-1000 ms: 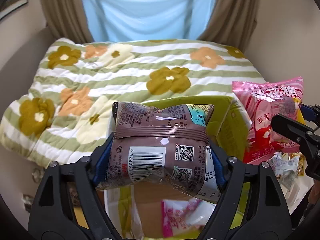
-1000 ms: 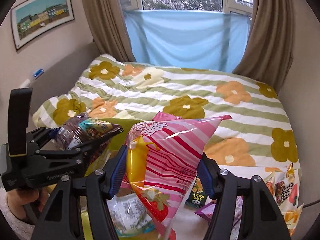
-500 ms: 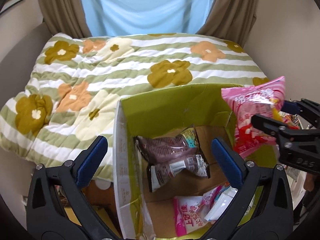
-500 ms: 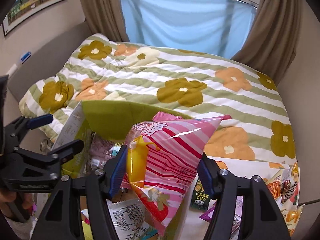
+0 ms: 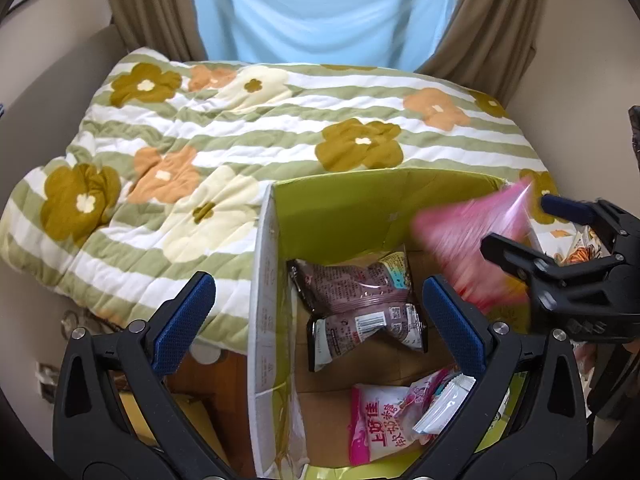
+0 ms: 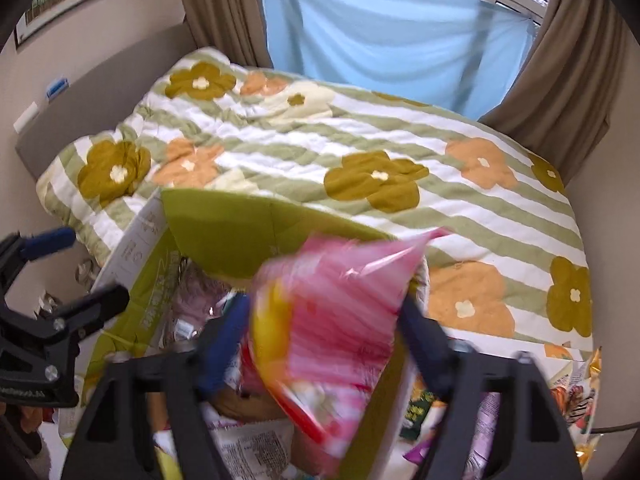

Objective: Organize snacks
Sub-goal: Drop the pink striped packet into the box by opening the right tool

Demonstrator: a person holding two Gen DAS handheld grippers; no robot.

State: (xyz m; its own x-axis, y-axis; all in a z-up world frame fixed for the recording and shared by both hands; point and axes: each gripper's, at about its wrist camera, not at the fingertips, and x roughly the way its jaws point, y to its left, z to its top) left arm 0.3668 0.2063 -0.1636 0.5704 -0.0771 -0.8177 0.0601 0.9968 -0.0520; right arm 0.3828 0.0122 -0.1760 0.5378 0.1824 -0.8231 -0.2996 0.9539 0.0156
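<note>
A green cardboard box (image 5: 340, 204) stands open beside the bed. A brown snack bag (image 5: 352, 284) lies inside it with a pink-and-white bag (image 5: 374, 424) and other packets. My left gripper (image 5: 316, 320) is open and empty above the box. My right gripper (image 6: 324, 332) holds a blurred pink striped candy bag (image 6: 340, 312) between its fingers over the box's right side (image 6: 224, 232); the bag also shows in the left wrist view (image 5: 468, 240).
A bed with a flowered, green-striped quilt (image 5: 240, 132) lies behind the box. Several loose snack packets (image 6: 568, 392) lie on a white surface to the right. Curtains and a blue cloth (image 6: 384, 36) hang at the back.
My left gripper opened and dropped the brown bag into the box. My right gripper has carried the pink bag left, over the box, and tilted it down.
</note>
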